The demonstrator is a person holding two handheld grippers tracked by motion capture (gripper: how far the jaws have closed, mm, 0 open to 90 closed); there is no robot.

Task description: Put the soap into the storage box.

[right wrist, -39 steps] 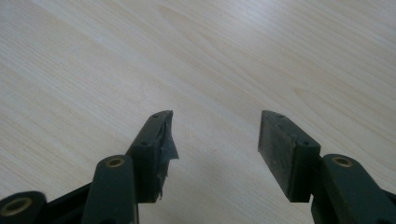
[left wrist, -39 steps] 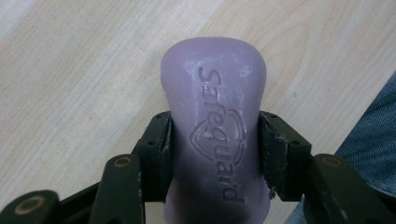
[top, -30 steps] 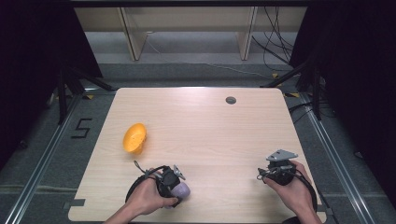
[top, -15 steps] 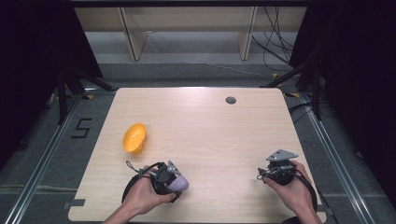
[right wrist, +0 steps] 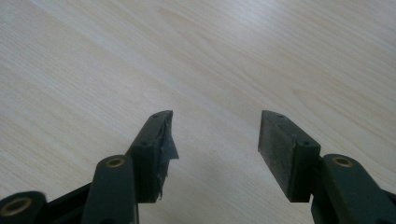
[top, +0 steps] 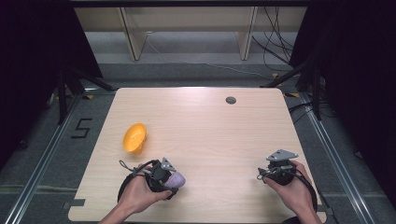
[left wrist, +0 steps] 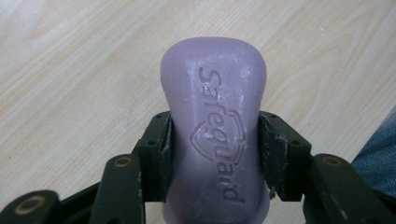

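A purple bar of soap (left wrist: 215, 140) stamped "Safeguard" is clamped between the black jaws of my left gripper (left wrist: 215, 149), which is shut on its sides. From above, the soap (top: 176, 179) sticks out of the left gripper (top: 172, 180) near the table's front left, just over the wood. An orange bowl (top: 134, 138) lies tipped on its side farther back and to the left. My right gripper (top: 274, 171) rests at the front right; its jaws (right wrist: 214, 140) stand open above bare wood with nothing between them.
The light wooden table (top: 210, 126) has a small round grey grommet (top: 230, 100) near its far edge. Cables trail from both grippers by the hands. Dark floor, rails and shelf legs surround the table.
The left hand with the soap has shifted slightly left and toward the front edge. The right gripper and the orange bowl have stayed put.
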